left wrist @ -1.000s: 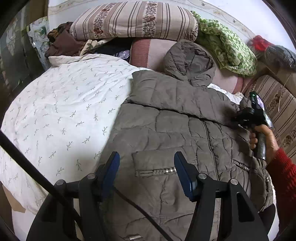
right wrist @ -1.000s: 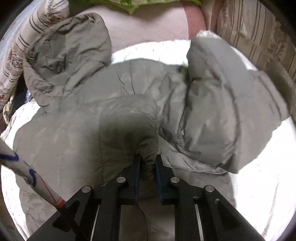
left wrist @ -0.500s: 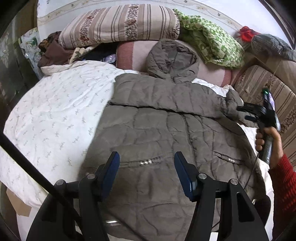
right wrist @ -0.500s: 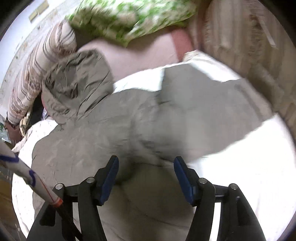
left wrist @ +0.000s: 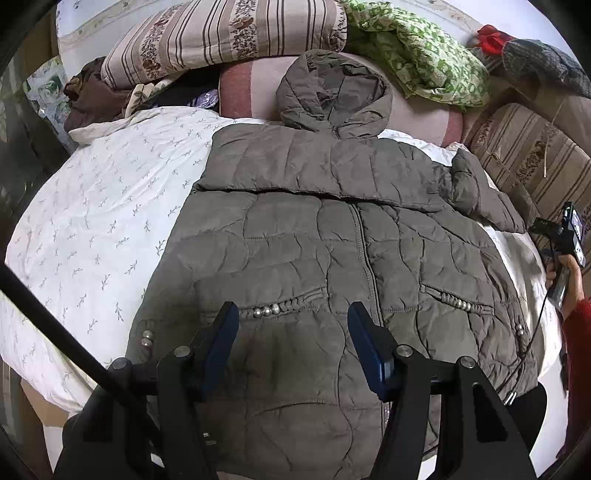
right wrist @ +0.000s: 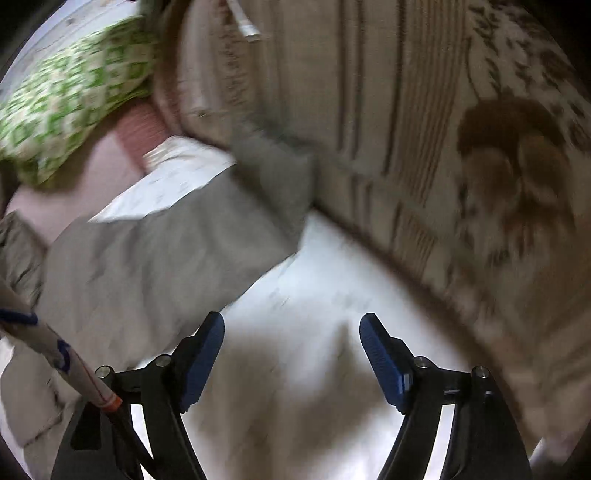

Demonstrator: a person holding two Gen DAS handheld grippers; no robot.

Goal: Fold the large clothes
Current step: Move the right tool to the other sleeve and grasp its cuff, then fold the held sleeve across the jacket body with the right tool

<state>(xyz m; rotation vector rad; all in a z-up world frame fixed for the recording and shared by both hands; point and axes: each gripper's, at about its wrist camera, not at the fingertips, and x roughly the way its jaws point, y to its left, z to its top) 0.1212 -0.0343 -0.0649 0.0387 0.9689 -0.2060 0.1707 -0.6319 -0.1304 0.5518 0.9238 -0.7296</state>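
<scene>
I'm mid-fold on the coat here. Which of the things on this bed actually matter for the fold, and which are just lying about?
Part of the job:
- grey hooded jacket, spread flat, front up
- its sleeve, lying out to the side
- left gripper, open over the hem
- right gripper, open, nothing between its jaws

Lying about:
- striped pillow
- green patterned cloth
- brown garment
- white bedspread

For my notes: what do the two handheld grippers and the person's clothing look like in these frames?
Both are black two-finger tools with blue ribbed pads and silver bolts at the linkages. The left gripper has a dark cord crossing its lower left corner. The right gripper has a pale rod with blue marks and an orange band beside it; seen from the left wrist view, a thin cable hangs from it. The person wears a red sleeve.
</scene>
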